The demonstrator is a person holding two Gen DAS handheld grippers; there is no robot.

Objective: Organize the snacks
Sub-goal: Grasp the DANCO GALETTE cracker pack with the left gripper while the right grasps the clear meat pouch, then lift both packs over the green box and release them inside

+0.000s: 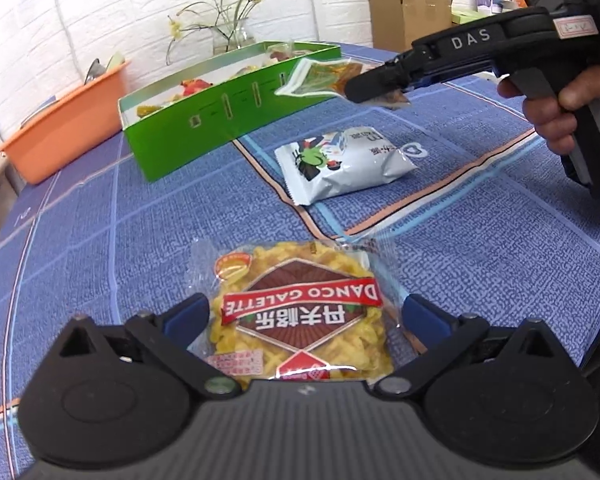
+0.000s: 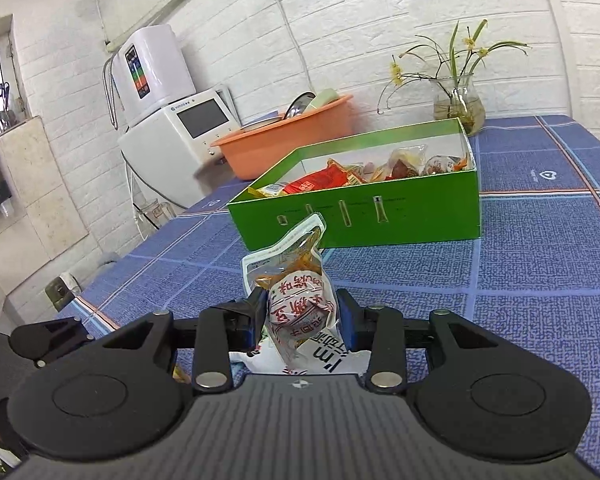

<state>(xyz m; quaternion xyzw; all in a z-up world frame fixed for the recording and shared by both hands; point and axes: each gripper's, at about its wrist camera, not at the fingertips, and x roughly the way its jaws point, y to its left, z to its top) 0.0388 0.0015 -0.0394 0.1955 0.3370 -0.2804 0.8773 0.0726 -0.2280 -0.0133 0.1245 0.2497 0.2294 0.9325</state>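
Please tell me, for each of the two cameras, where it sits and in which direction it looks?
Left wrist: sits on the left tool, looking down across the blue checked tablecloth at a yellow galette packet; the person's hand shows, holding the right tool.
Right wrist: sits on the right tool, facing the white brick wall; it grips a clear snack pouch.
Shared: the green cardboard box.

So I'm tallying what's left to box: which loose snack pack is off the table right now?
The clear pouch, pinched in the right gripper near the green box. The yellow galette pack and white bag lie on the cloth.
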